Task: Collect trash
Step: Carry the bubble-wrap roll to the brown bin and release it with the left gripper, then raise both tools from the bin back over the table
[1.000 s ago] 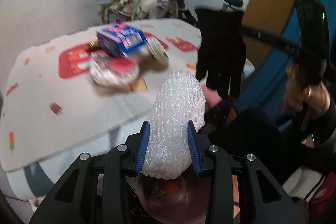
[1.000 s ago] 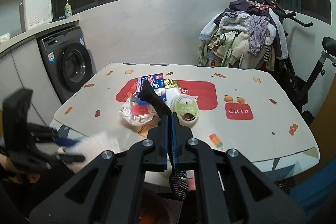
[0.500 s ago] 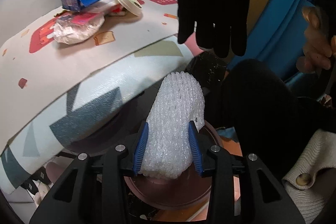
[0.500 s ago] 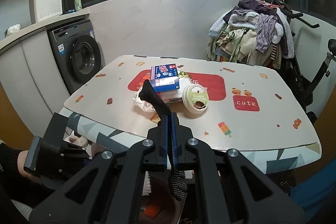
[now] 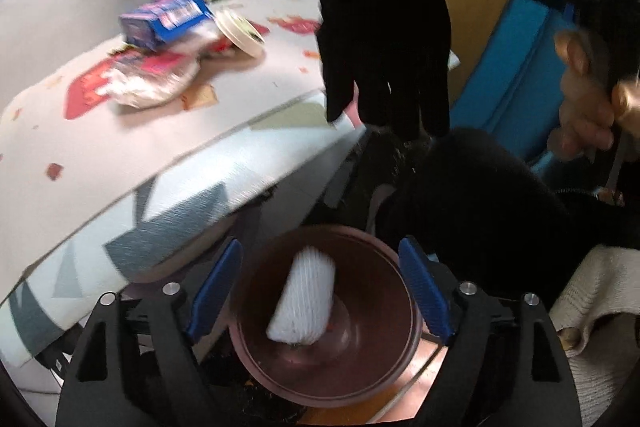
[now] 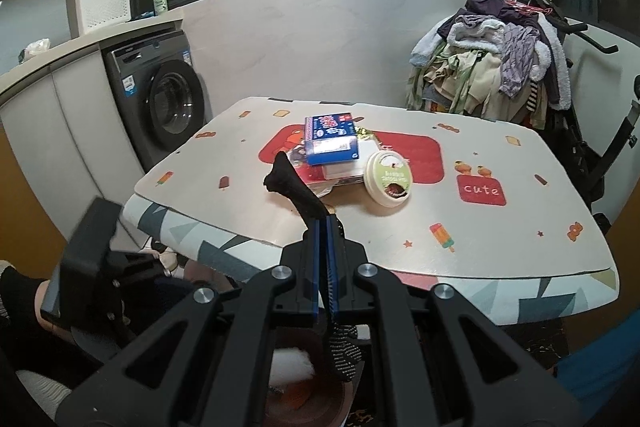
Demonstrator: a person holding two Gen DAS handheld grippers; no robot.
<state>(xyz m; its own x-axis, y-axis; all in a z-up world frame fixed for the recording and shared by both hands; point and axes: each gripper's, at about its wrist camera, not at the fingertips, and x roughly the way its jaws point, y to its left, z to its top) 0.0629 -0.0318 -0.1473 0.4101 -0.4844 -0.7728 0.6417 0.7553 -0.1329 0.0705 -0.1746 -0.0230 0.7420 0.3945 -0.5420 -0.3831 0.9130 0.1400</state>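
**Foam sleeve dropped in the bin, glove next in line**

White foam netting (image 5: 302, 301) lies tilted inside the brown bin (image 5: 394, 367), which sits on the floor below the table's near edge and serves as the landmark for everything else. Directly above the bin's rim, the left gripper (image 5: 320, 291) has just been opening its jaws; they now stand wide apart with nothing between them, the blue pads clear of the foam on both sides. That placement makes sense: the gripper sits over the bin's mouth so the released piece falls straight in instead of onto the floor.

Up and to the left of the bin, on the table (image 6: 500, 239), more rubbish waits in a cluster: a blue carton (image 6: 330, 139), a crumpled plastic wrapper (image 5: 150, 83) and a round lidded tub (image 6: 389, 183), all touching or nearly so.

Above the bin and to its right, a black glove (image 5: 384, 19) hangs down. The right gripper (image 6: 323, 227) is clamped tight on it, with one end poking up past the fingertips and a speckled cuff dangling beneath. Held over the bin like this, the glove is probably the next thing to go in.
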